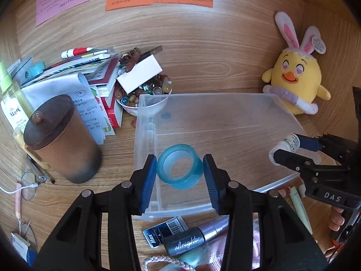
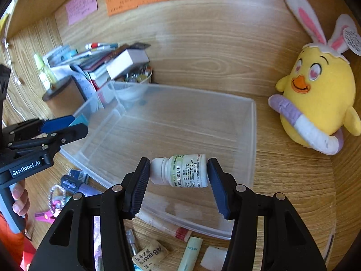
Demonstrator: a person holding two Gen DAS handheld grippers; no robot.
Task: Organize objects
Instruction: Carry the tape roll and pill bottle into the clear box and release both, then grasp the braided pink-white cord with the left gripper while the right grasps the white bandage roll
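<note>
Black arms of the left gripper fill the bottom of the left wrist view, and a blue tape roll is clamped between the pads, part-open jaws touching both its sides. It is held above the near left part of a clear plastic bin, whose only visible content is a small dark speck at 11 o'clock on its floor. Behind the bin's far left corner a bowl of beads is partly hidden by a white box. At 3 o'clock the right gripper is cut off by the frame. A dark spray bottle at 6 o'clock is half covered by the gripper arms.

Seen from the right wrist view, the right gripper is closed on a white pill bottle, lying sideways with cap and base against the pads, over the bin's near edge. The bin floor is bare, with open room toward 12 o'clock. A yellow plush chick sits well apart at 2 o'clock, its ears cut off by the frame. Small label print is hard to read.
</note>
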